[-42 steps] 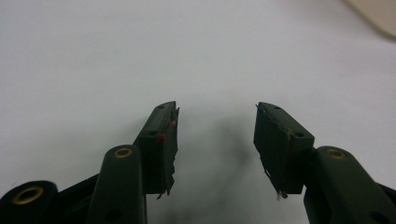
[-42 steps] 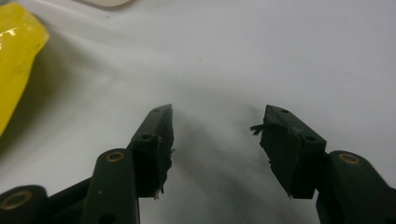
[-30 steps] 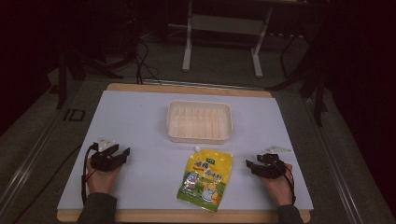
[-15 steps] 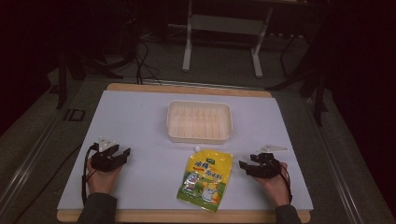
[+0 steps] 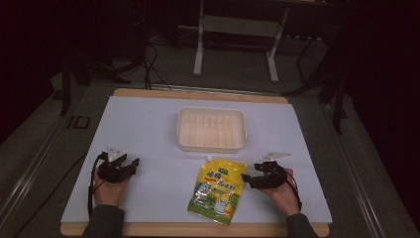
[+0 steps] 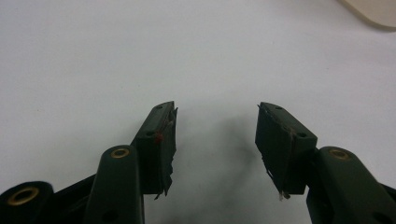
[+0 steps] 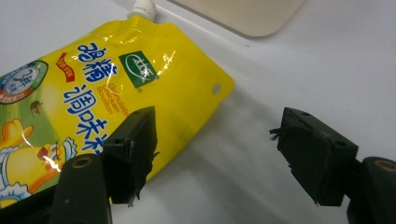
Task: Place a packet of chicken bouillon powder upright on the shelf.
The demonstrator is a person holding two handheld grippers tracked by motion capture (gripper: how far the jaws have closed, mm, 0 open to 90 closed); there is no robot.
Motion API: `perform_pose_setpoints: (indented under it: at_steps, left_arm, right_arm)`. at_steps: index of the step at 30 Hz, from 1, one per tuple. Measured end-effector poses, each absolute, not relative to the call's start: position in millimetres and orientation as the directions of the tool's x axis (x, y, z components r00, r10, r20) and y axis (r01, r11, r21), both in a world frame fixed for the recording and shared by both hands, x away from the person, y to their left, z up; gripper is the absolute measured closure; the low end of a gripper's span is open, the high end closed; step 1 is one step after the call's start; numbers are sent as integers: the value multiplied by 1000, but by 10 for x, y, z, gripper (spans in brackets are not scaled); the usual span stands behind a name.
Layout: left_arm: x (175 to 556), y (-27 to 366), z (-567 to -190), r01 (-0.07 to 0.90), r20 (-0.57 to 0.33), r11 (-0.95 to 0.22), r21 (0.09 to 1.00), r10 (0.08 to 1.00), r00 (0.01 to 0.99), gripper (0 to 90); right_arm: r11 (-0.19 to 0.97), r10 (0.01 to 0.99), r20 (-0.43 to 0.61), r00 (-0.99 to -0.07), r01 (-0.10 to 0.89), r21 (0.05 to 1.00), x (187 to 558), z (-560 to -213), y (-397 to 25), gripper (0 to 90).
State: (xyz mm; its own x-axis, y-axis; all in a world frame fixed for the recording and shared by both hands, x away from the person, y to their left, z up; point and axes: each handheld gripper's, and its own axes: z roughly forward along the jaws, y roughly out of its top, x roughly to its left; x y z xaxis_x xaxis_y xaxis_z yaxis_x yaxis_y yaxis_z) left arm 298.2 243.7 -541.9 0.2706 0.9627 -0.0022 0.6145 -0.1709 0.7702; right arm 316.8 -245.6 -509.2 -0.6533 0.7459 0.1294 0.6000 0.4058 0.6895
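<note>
A yellow spouted pouch [image 5: 217,191] of chicken bouillon lies flat near the table's front edge, white cap toward the tray. My right gripper [image 5: 246,179] is open just right of it, jaws pointing at its upper right corner. In the right gripper view the pouch [image 7: 93,98] lies under the left jaw, and the right gripper [image 7: 217,140] has nothing between its jaws. My left gripper [image 5: 132,163] rests at the front left, open, far from the pouch. The left gripper [image 6: 215,130] hovers over bare white table.
A shallow cream plastic tray [image 5: 212,129] stands in the middle of the white table cover [image 5: 148,124]; its corner [image 7: 243,18] is just beyond the pouch. The wooden table edge [image 5: 198,229] runs along the front. Metal stand legs [image 5: 235,44] rise behind the table.
My right gripper has slid left toward the pouch, its jaws now at the pouch's right edge. The left gripper and the pouch have stayed put.
</note>
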Motion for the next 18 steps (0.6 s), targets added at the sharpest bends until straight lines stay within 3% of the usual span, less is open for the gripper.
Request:
perform_pose_setpoints:
  at_steps: [18]
  left_arm:
    - [2983,2437,-5420,615,-4,-168,770,963,268,472]
  right_arm:
    - [424,715,169,-679,613,666,3273,-5279,-2251,260]
